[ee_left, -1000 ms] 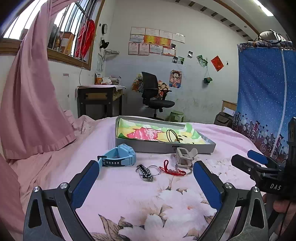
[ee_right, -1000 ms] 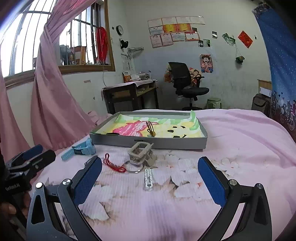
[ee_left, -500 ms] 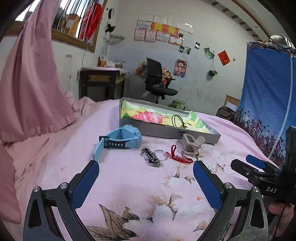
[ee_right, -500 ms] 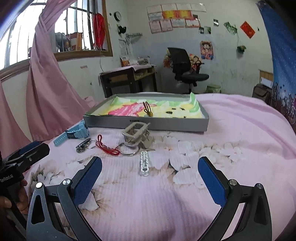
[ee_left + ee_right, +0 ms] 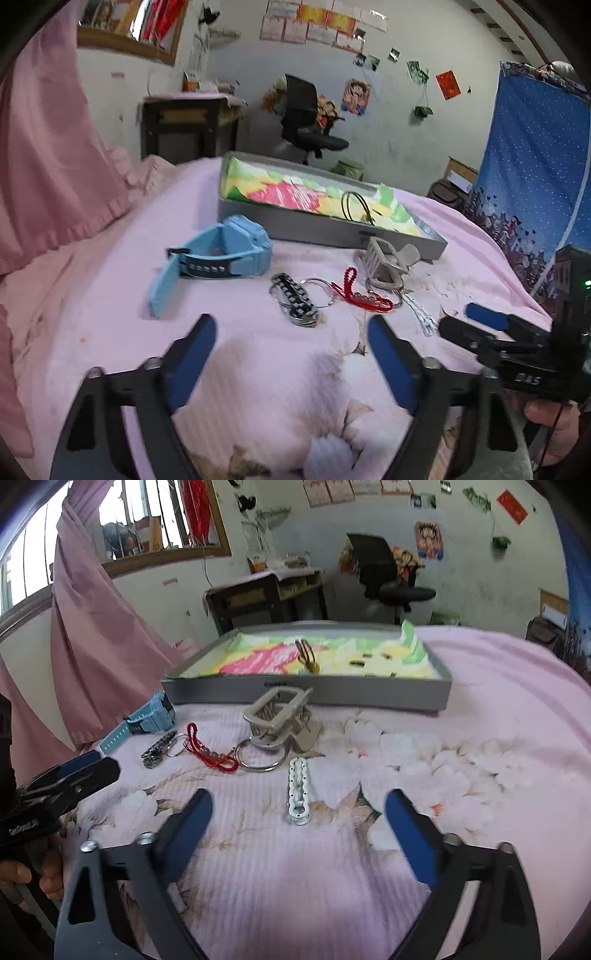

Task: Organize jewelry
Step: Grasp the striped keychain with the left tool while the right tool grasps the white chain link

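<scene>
On the pink floral bedspread lie a light blue watch (image 5: 218,254), a dark metal bracelet on a ring (image 5: 295,302), a red cord bracelet (image 5: 360,293), a beige hair claw (image 5: 277,716) on a key ring, and a white chain strip (image 5: 298,792). Behind them stands a grey box (image 5: 306,692) with a colourful lining and a hair tie (image 5: 306,657) inside. My left gripper (image 5: 291,332) hovers just short of the dark bracelet, jaws closing with nothing between them. My right gripper (image 5: 299,805) hovers over the white strip's near end, jaws closing, not touching it.
A pink curtain (image 5: 48,147) hangs at the left by the window. Beyond the bed are a wooden desk (image 5: 184,122) and a black office chair (image 5: 310,122). A blue patterned cloth (image 5: 535,166) hangs at the right. A hand (image 5: 554,428) holds the other gripper.
Both grippers have dipped and moved in toward the jewelry, which now looks larger and closer. Their jaws have narrowed from their widest.
</scene>
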`<control>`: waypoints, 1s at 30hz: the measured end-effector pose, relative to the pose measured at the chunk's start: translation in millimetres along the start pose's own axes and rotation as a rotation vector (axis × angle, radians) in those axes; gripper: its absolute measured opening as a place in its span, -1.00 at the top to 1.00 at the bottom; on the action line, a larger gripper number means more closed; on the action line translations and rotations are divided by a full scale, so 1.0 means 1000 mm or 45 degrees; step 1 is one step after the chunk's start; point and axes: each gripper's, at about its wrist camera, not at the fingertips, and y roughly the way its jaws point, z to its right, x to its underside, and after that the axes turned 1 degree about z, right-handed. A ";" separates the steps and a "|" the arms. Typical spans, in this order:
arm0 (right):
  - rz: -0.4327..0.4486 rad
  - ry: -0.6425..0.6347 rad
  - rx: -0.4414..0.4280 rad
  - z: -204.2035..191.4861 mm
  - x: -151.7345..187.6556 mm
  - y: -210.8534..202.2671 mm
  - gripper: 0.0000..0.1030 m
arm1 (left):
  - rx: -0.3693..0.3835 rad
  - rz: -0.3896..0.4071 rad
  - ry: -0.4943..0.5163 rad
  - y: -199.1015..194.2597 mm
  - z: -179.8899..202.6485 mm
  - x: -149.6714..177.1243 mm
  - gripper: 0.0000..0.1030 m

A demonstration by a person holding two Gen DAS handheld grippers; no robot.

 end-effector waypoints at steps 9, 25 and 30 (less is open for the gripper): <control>-0.072 0.022 -0.058 -0.001 -0.002 0.025 -0.05 | 0.084 -0.081 -0.084 0.025 -0.006 -0.007 0.11; -0.146 0.004 -0.067 -0.003 -0.004 0.044 0.15 | 0.117 -0.135 -0.192 0.039 -0.015 -0.012 0.61; -0.149 0.006 -0.069 -0.003 -0.004 0.045 0.15 | 0.187 -0.136 -0.256 0.040 -0.025 -0.009 0.61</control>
